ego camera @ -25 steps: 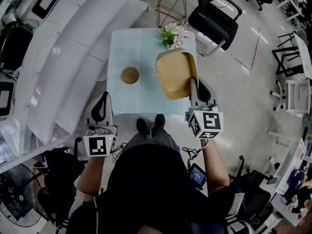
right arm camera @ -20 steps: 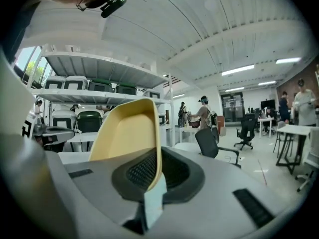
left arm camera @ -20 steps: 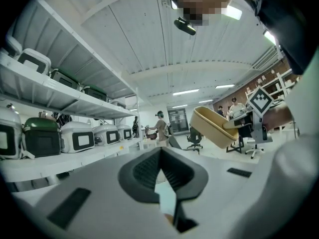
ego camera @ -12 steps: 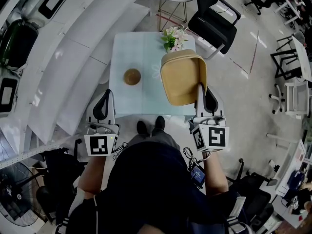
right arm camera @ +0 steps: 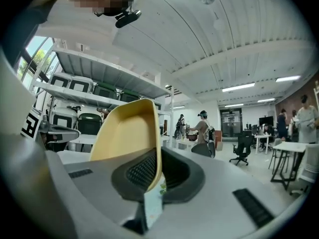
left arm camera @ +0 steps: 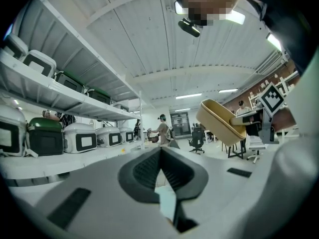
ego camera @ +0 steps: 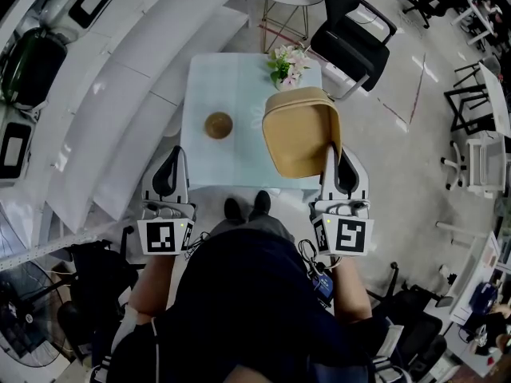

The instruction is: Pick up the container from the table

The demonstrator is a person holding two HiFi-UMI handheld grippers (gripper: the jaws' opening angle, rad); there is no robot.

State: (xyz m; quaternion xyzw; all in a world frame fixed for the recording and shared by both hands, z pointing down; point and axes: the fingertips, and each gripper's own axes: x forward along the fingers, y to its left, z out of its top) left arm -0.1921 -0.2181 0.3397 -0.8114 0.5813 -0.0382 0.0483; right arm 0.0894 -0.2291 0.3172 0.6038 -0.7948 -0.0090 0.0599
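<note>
The tan, tub-shaped container [ego camera: 297, 134] hangs tilted above the right half of the pale blue table [ego camera: 211, 162]. My right gripper [ego camera: 331, 148] is shut on its near right rim. In the right gripper view the container's wall [right arm camera: 127, 133] stands on edge between the dark pads, its hollow facing left. The left gripper view shows the container [left arm camera: 219, 121] aloft at the right. My left gripper [ego camera: 170, 156] hovers at the table's near left corner, shut with nothing in it [left arm camera: 160, 151].
A round brown disc [ego camera: 218, 124] lies left of the table's centre. A bunch of flowers [ego camera: 287, 64] stands at the far right corner. A black office chair [ego camera: 351, 34] is beyond the table, white shelving with cases [left arm camera: 60, 133] to the left. My shoes [ego camera: 246, 207] are at the near edge.
The right gripper has lifted the container off the table and drawn it slightly right and nearer to me. The left gripper has barely shifted.
</note>
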